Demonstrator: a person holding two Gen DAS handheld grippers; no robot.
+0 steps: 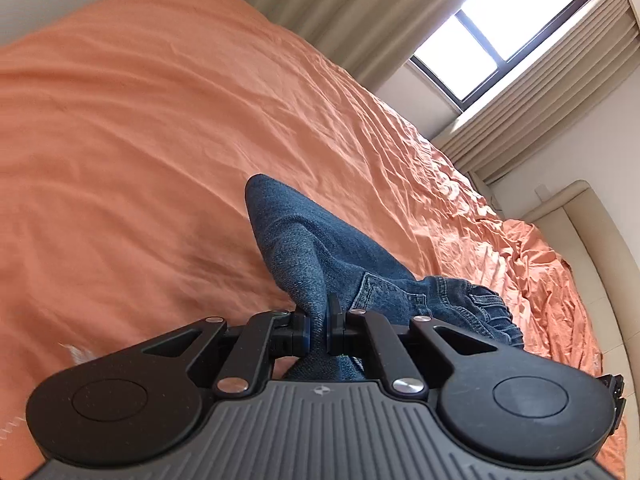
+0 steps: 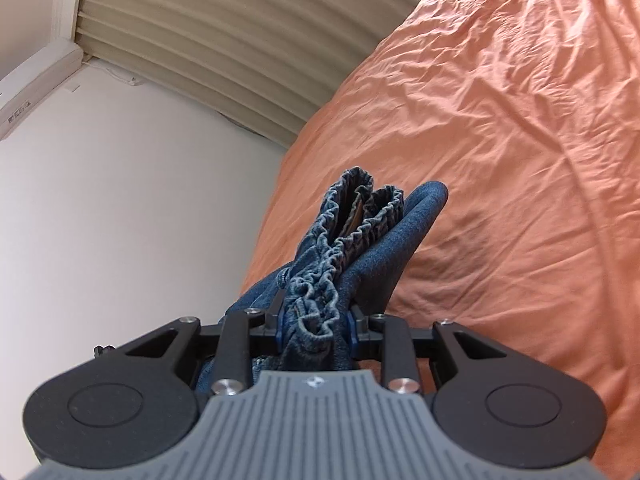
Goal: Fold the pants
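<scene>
The right hand-held gripper clamps the bunched elastic waistband of blue jeans above a bed's wrinkled orange sheet; beige curtains hang behind.

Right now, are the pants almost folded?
Not yet. Done: both grippers have caught the jeans. The left gripper pinches plain denim; the right gripper is clamped on the bunched elastic waistband. In hand: the jeans hang bunched above the orange bedsheet. Left: lay them flat and fold them; no neat fold shows.

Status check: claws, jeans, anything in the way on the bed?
Left claw shut on jeans. Right claw clamps elastic waistband. Orange bedsheet shows nothing else.
</scene>
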